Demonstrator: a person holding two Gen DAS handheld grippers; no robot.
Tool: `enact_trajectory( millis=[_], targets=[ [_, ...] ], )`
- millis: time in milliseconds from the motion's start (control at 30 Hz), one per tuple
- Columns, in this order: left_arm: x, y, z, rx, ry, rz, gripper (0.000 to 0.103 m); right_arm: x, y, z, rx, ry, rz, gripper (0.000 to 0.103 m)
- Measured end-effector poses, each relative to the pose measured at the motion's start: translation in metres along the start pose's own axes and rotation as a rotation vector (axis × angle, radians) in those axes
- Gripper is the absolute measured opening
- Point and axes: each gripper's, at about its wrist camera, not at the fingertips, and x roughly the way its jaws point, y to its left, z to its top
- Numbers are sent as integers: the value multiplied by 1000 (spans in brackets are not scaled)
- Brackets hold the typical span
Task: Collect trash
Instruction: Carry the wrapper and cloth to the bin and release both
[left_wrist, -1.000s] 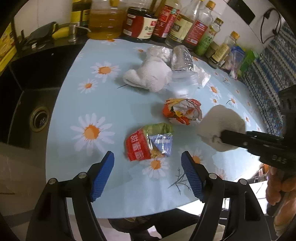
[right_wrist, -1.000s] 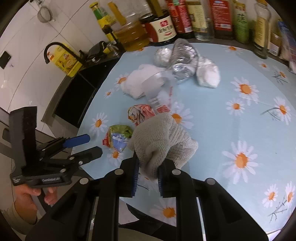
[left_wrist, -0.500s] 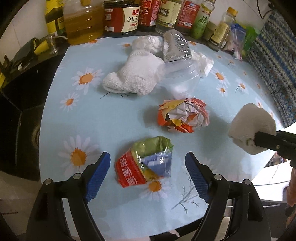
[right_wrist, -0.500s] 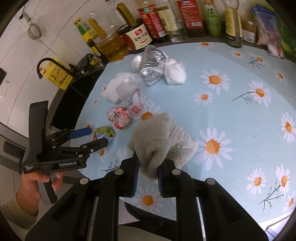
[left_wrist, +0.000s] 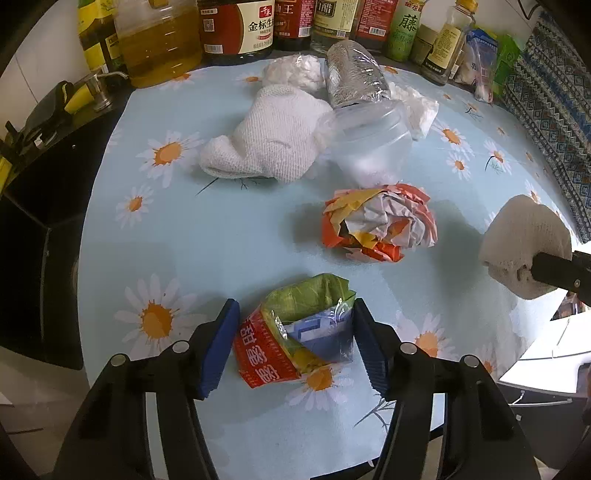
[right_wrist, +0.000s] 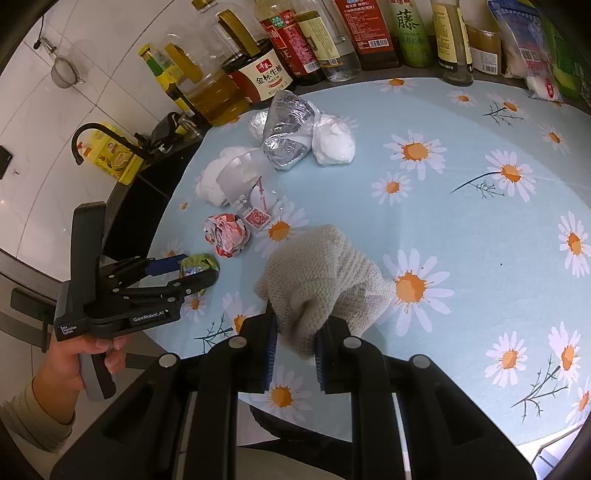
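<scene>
Left claw (left_wrist: 295, 343) is spread, straddling the red-green wrapper (left_wrist: 295, 338) on the counter (left_wrist: 221, 236); wrapper sits between the blue pads (left_wrist: 218, 350), right pad touching or nearly so, not clamped. Right claw (right_wrist: 293, 354) is clenched on a beige knit cloth (right_wrist: 325, 280), held above the counter edge. Crumpled orange wrapper (left_wrist: 378, 227) lies just beyond, apart from both claws.

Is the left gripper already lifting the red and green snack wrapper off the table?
No: the snack wrapper lies on the tablecloth between the left gripper's open blue pads, which have not clamped it.
</scene>
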Motion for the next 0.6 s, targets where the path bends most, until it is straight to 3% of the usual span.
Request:
enact_trajectory(
  millis=[600],
  targets=[
    [-30, -3, -20, -30, -54, -37, 57, -7, 23, -11, -54, 0, 11, 19]
  ],
)
